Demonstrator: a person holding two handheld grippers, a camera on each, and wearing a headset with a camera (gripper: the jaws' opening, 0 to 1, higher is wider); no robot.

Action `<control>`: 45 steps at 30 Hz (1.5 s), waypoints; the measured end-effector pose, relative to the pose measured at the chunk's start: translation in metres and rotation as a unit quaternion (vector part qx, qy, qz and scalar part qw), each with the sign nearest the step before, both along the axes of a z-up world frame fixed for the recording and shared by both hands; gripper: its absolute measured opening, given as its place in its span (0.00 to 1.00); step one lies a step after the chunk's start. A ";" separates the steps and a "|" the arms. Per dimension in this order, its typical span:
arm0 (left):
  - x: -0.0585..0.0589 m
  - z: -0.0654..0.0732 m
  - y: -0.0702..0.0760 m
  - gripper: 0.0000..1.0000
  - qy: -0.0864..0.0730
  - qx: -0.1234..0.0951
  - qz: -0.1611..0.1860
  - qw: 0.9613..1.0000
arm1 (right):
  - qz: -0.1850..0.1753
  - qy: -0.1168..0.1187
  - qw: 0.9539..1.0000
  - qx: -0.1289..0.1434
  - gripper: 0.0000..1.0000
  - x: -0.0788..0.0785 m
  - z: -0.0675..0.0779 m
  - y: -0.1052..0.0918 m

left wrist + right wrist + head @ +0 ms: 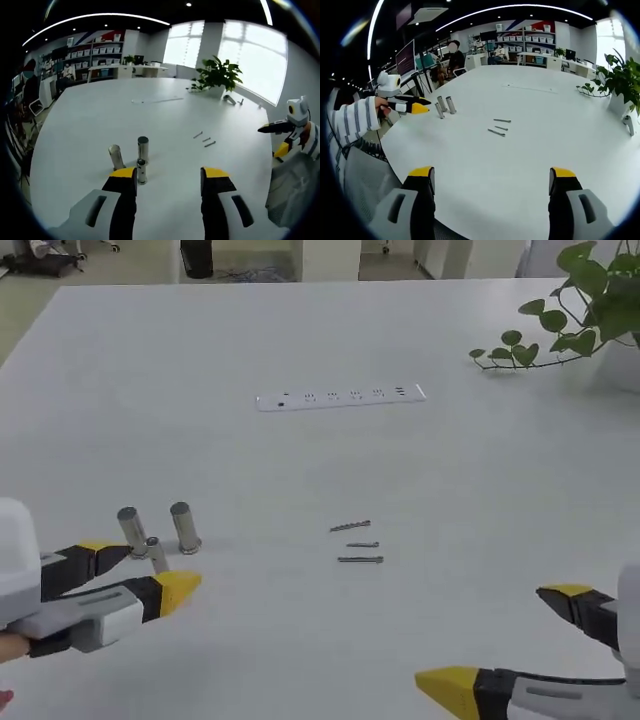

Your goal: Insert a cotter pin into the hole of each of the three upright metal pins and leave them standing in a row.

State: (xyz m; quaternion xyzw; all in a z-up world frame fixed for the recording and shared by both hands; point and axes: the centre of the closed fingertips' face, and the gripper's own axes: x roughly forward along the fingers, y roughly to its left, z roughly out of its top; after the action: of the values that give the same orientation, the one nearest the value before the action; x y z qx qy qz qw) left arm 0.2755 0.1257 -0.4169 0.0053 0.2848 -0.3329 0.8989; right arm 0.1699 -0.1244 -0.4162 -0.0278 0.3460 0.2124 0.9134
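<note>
Metal pins, three of them, stand upright in a tight cluster at the near left of the white table. I see the shortest just beside one yellow jaw tip of my left gripper, whose jaws are spread wide and grip nothing. Three cotter pins lie loose near the middle, well apart from the cluster, and my right gripper hovers near right, jaws likewise parted and empty.

3 upright metal pins at left on the tabletop, 3 cotter pins lying to their right, power strip behind, plant far right
</note>
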 end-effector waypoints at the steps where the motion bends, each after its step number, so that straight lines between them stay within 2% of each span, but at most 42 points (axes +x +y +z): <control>1: 0.001 -0.001 0.000 0.45 0.001 0.002 -0.002 1.000 | 0.000 0.001 1.000 -0.001 0.94 0.000 0.000 0.000; 3: 0.006 -0.005 0.002 0.40 0.003 0.011 -0.001 1.000 | 0.000 0.002 1.000 -0.002 0.94 0.000 -0.001 -0.001; 12: 0.023 -0.018 0.007 0.37 0.003 0.035 0.000 0.999 | 0.002 0.007 1.000 -0.003 0.94 0.001 -0.001 0.003; 18: 0.031 -0.027 0.009 0.33 -0.001 0.060 -0.005 0.998 | 0.006 0.011 1.000 -0.008 0.94 0.001 -0.002 0.004; 22: 0.036 -0.036 0.010 0.28 0.005 0.069 -0.008 0.998 | 0.006 0.015 1.000 -0.009 0.93 0.000 -0.004 0.004; 25: 0.039 -0.041 0.012 0.25 0.000 0.079 -0.010 0.997 | 0.010 0.018 1.000 -0.012 0.94 -0.001 -0.005 0.005; 26: 0.040 -0.041 0.012 0.23 -0.005 0.081 -0.011 0.997 | 0.010 0.020 1.000 -0.005 0.94 -0.002 -0.004 0.007; 28: 0.042 -0.041 0.012 0.19 -0.007 0.082 -0.011 0.997 | 0.006 0.017 1.000 0.007 0.94 -0.001 -0.003 0.008; 30: 0.045 -0.041 0.012 0.16 -0.012 0.084 -0.009 0.996 | 0.006 0.018 1.000 0.006 0.94 -0.001 -0.003 0.008; 32: 0.047 -0.040 0.012 0.14 -0.012 0.072 -0.005 0.997 | 0.009 0.020 1.000 0.001 0.94 -0.002 -0.004 0.008; 34: 0.049 -0.039 0.012 0.15 -0.014 0.070 -0.001 0.997 | 0.011 0.022 1.000 0.000 0.94 -0.002 -0.004 0.009; 43: 0.046 -0.038 0.011 0.07 -0.019 0.071 -0.013 0.997 | 0.014 0.020 1.000 0.003 0.94 -0.001 -0.004 0.012; 45: 0.042 -0.036 0.011 0.06 -0.026 0.077 -0.021 0.996 | 0.014 0.020 1.000 0.003 0.93 -0.001 -0.004 0.012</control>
State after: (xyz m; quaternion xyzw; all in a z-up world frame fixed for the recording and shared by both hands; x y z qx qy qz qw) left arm 0.3180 0.1369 -0.4528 0.0893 0.2859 -0.3282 0.8959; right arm 0.1689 -0.1126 -0.4200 -0.0261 0.3629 0.2263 0.9035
